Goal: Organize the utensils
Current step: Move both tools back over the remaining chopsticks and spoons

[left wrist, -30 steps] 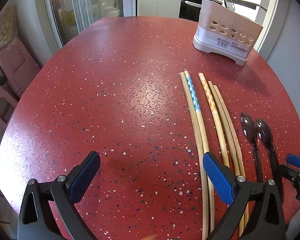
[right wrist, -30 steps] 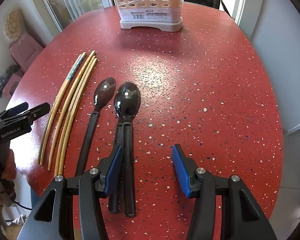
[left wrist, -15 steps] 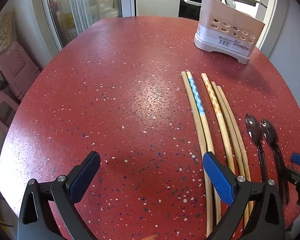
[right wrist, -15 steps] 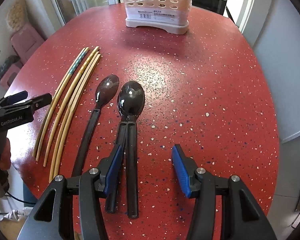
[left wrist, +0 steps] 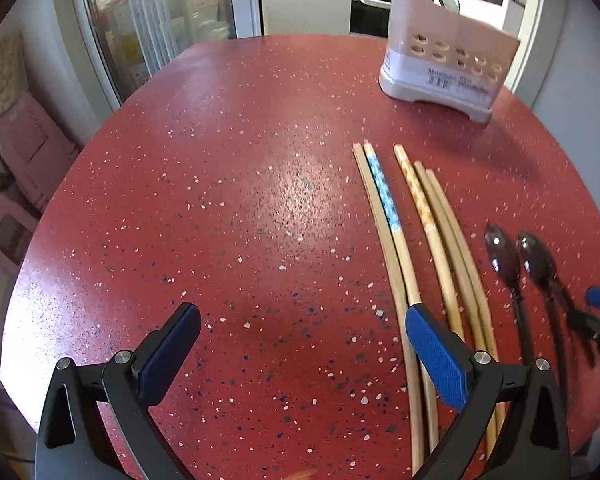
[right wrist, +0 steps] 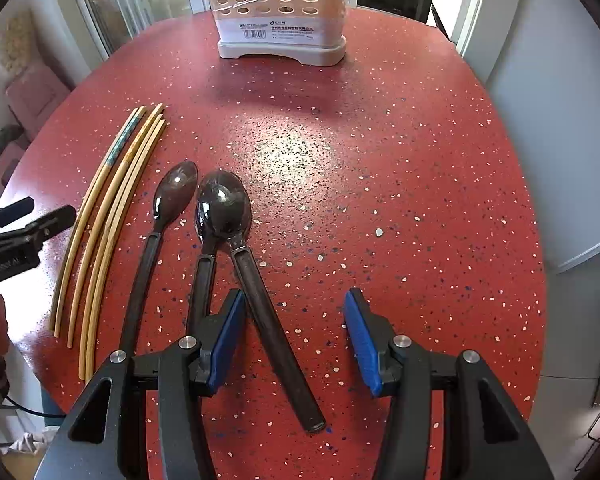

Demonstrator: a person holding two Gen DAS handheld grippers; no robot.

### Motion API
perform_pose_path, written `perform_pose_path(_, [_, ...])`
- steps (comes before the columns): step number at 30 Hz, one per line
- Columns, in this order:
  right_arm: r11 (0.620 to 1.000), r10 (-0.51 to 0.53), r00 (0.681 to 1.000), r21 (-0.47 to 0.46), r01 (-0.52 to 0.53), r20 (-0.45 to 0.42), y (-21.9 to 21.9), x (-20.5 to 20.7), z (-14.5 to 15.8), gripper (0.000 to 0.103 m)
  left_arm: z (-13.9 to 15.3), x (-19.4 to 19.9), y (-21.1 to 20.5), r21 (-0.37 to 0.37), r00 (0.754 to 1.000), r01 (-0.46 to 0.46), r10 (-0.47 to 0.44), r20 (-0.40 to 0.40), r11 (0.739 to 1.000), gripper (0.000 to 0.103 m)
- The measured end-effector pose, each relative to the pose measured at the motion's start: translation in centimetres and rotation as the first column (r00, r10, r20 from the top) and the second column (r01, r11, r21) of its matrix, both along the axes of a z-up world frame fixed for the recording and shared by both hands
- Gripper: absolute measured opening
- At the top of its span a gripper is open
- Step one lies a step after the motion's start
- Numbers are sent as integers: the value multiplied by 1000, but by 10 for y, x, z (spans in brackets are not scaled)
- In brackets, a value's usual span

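While both claws hang over the red counter (right wrist: 400,152) with nothing gripped, the utensils lie sorted by kind in the lower left of the right wrist view, handles toward the camera, probably so that each can be taken by its handle. At far left in that view the left claw (right wrist: 32,216) juts in from the edge, jaws apart and empty; in its own view its blue pads stand wide at the bottom, the right pad over the inner chopsticks without pinching them. Next come the chopsticks (right wrist: 112,216), five pale sticks fanned side by side, thick ends pointing up the frame toward the holder. Right of them are three dark spoons: the first spoon (right wrist: 156,240) lies alone just beside the sticks, the second spoon (right wrist: 204,264) has its bowl tucked under that of the third spoon (right wrist: 260,304), whose handle slants out to the lower right. The right claw (right wrist: 296,332) sits at bottom centre, half open, its left pad touching or just beside the third spoon's handle, which crosses into the gap; likely it is lining up to close on that handle. Top centre stands the holder (right wrist: 280,36), a cream rack with holes, well apart from everything, where the pieces should presumably go.
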State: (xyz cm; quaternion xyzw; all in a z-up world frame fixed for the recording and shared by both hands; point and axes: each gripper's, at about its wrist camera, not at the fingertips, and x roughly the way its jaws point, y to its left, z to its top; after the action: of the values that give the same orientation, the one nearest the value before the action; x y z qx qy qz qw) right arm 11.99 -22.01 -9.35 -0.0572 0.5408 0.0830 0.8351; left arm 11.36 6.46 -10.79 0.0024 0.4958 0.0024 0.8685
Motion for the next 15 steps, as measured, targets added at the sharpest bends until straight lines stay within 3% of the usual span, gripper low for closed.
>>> perform_pose_path(7, [1000,0,1000,5,0,3,0,0,-1,56,-2,0,2,-52,1000,-11,9,-26,999,103])
perform_pose_path(11, [1000,2,1000,2,-2,7,0,-2,-1,56,-6,0,-4,2,999,8,-8,-41,1000,103])
perform_pose_path(15, [1000,4,1000,-1,-4,5,1,-2,-1,56,-6,2,1,-26,999,2,-3,-46,1000,103])
